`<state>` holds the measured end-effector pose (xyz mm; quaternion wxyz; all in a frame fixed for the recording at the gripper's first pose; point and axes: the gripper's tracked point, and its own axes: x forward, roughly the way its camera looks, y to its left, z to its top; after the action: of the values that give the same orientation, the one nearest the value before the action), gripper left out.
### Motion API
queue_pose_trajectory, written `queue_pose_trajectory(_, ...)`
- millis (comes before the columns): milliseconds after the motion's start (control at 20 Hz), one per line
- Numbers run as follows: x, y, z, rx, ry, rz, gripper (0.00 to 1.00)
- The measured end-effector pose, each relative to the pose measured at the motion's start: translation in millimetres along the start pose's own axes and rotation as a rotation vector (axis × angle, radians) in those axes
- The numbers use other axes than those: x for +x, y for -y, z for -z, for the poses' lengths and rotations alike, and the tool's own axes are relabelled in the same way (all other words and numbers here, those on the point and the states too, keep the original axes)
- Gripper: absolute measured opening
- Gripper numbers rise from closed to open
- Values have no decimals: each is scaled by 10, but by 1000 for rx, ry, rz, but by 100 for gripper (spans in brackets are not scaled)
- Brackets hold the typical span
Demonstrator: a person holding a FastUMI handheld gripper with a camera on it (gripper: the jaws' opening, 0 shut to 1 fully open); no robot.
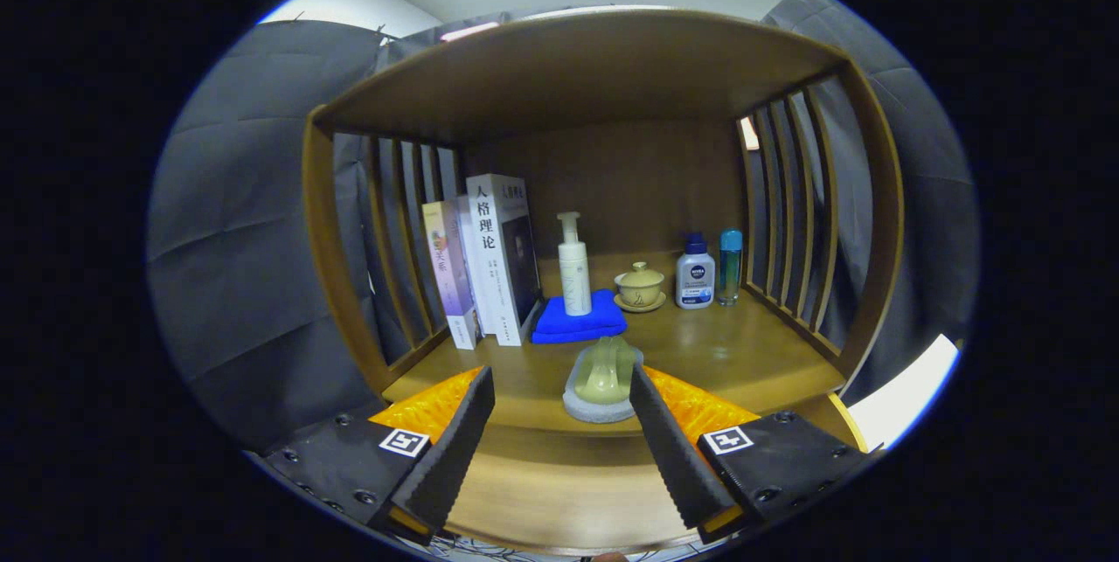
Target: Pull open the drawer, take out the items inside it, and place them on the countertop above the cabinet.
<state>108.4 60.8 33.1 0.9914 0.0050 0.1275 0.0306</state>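
Centrally, hand-held gripper [559,387] fingers wide apart, empty; pale green item on grey coaster [601,380] just ahead on table [726,352]. Rear: "NIVEA" bottle [695,281], book [505,256] w/ Chinese title.

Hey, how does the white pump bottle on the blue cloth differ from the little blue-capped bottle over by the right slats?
The white pump bottle is tall and slim; the blue-capped bottle is short and squat. The pump bottle ends in a white pump head, the other in a dark blue cap. The pump bottle stands on the folded blue cloth, the blue-capped bottle on the bare wooden countertop. Both stand upright, well beyond the gripper, whose jaws are open.
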Motion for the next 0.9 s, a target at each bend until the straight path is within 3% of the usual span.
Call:
queue_pose_trajectory(450,-725,53,564,-13,80,47,98)
queue_pose_trajectory(900,-1073,119,1165,-86,27,71,98)
